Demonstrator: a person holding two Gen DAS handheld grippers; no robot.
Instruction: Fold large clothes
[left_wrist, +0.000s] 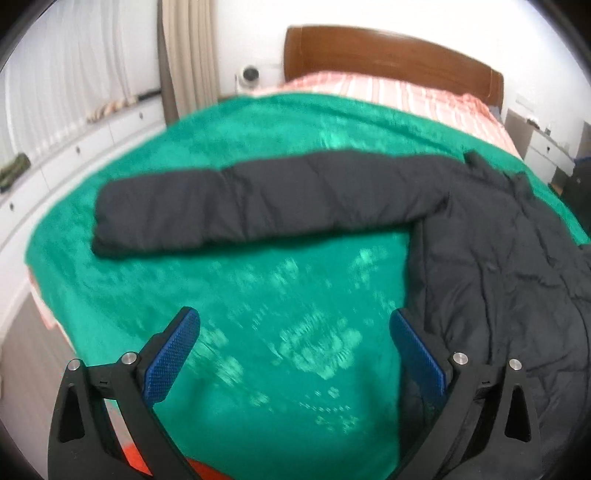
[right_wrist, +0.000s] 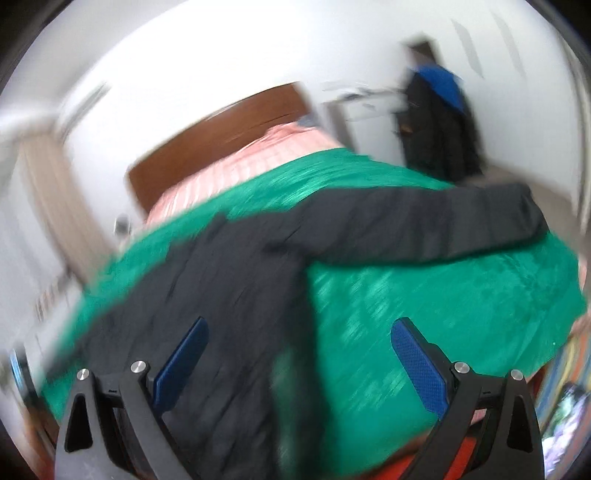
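Note:
A large black padded jacket (left_wrist: 498, 258) lies spread on a green blanket (left_wrist: 258, 288) on a bed. In the left wrist view one sleeve (left_wrist: 240, 206) stretches out to the left, and the body fills the right side. My left gripper (left_wrist: 295, 332) hovers open above the blanket, its right finger by the jacket's edge, holding nothing. The right wrist view is blurred: the jacket (right_wrist: 229, 295) runs from lower left, with the other sleeve (right_wrist: 424, 229) reaching right. My right gripper (right_wrist: 299, 339) is open over the jacket's side edge, empty.
A wooden headboard (left_wrist: 388, 59) and pink striped bedding (left_wrist: 388, 92) lie at the far end. White drawers (left_wrist: 74, 155) and curtains (left_wrist: 188, 55) line the left wall. A bedside cabinet (left_wrist: 543, 147) stands at right. Dark clothes (right_wrist: 439, 122) hang by the far wall.

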